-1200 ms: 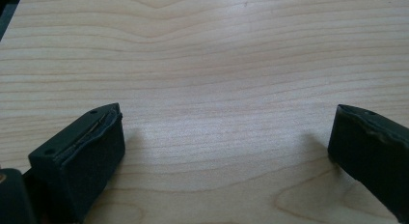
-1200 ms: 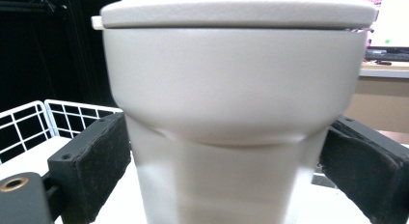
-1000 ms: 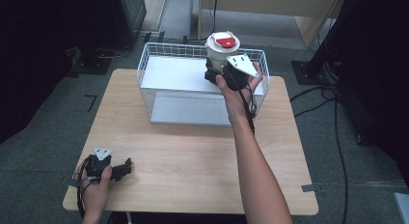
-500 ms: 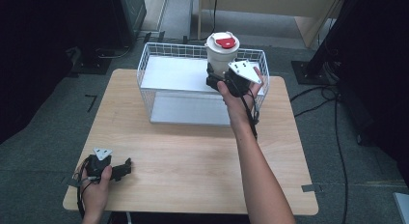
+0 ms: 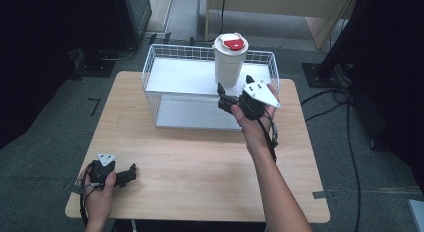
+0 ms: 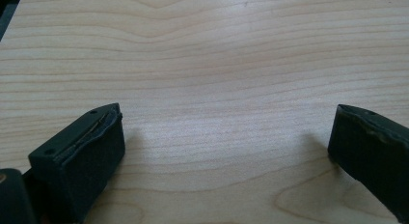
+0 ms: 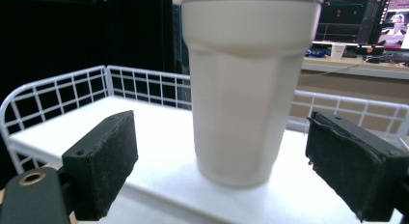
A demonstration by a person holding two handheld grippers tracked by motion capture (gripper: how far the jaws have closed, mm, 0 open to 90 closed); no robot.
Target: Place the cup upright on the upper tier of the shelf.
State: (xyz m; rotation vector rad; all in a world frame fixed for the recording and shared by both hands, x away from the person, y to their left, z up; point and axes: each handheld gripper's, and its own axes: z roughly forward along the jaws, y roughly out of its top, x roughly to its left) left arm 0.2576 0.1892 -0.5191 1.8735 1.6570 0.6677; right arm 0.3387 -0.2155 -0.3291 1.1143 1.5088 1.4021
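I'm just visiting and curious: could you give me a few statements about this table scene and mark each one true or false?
1. The white cup stands inside the wire basket. True.
2. The right gripper is clamped on the cup. False: its jaws stand open, apart from the cup's sides.
3. The cup's lid has a red patch. True.
4. The left gripper holds a spoon. False: it is open over the bare wooden table.
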